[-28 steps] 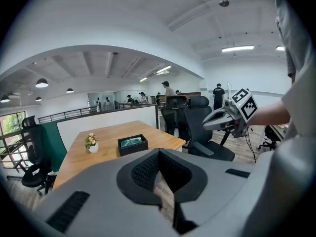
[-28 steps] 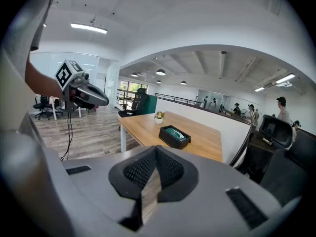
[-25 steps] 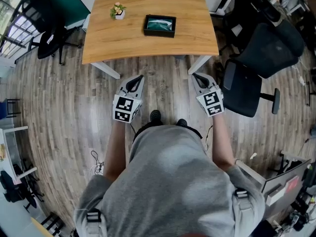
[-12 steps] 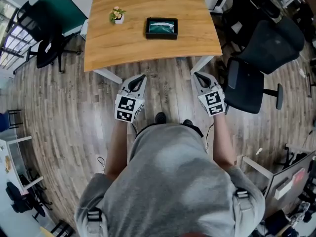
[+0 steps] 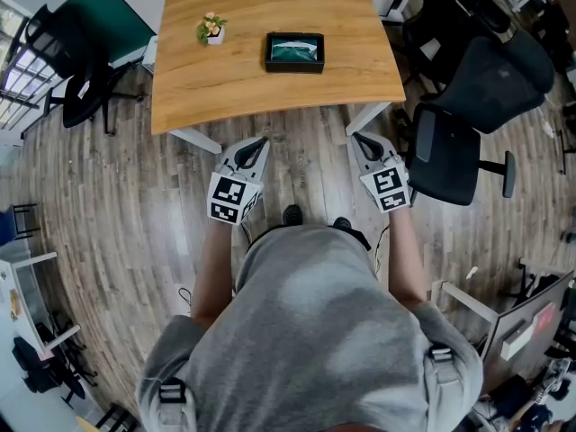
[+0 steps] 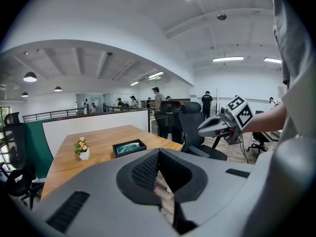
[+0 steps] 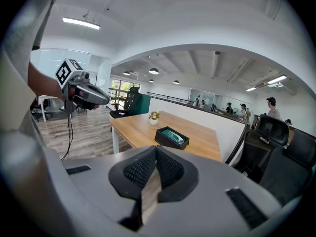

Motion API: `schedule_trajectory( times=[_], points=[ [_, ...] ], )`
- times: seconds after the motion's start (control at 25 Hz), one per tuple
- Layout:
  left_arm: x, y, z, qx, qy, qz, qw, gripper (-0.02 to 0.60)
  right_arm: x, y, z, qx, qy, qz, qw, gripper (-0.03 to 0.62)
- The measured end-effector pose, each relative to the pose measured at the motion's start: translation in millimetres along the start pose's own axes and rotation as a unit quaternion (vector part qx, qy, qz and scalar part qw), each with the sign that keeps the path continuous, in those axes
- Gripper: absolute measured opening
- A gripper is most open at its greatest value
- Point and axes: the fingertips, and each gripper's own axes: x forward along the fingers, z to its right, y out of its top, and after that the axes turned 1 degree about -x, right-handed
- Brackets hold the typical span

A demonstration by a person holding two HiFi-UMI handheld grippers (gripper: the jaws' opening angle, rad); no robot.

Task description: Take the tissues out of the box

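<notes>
A black tissue box (image 5: 294,51) with a greenish top lies on the wooden table (image 5: 270,79), near its middle. The same box (image 6: 129,147) shows far ahead in the left gripper view, and the box (image 7: 172,138) is also distant in the right gripper view. My left gripper (image 5: 259,141) hangs over the floor short of the table's near edge, shut and empty. My right gripper (image 5: 356,137) is level with it on the right, also shut with nothing in it. Both are well away from the box.
A small potted flower (image 5: 211,29) stands on the table left of the box. Black office chairs (image 5: 463,115) crowd the right side, and another chair (image 5: 76,70) stands at the left. White table legs (image 5: 193,139) reach the floor just ahead of the grippers.
The view has shifted slightly toward the table over the last second. Both grippers stay shut and keep their places relative to the body.
</notes>
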Motion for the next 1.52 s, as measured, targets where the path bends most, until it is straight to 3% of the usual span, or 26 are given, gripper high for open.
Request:
schedule_trajectory(
  times=[0.36, 0.6, 0.72, 1.12, 1.52],
  points=[
    [4, 2, 3, 0.017, -0.015, 0.000, 0.9998, 0.020, 3, 6, -2, -0.004, 0.006, 0.007, 1.000, 0.009],
    [2, -1, 2, 0.012, -0.028, 0.000, 0.9995, 0.024, 6, 9, -9, -0.012, 0.016, 0.008, 1.000, 0.063],
    [0, -2, -1, 0.011, -0.029, -0.001, 0.9995, 0.088, 8, 11, -12, -0.016, 0.019, 0.009, 1.000, 0.099],
    [-3, -6, -15, 0.029, -0.042, 0.003, 0.9987, 0.199, 17, 25, -22, -0.016, 0.002, 0.019, 1.000, 0.244],
    [-1, -12, -32, 0.035, -0.050, -0.002, 0.9981, 0.262, 33, 23, -30, -0.014, 0.003, 0.009, 1.000, 0.265]
  ],
)
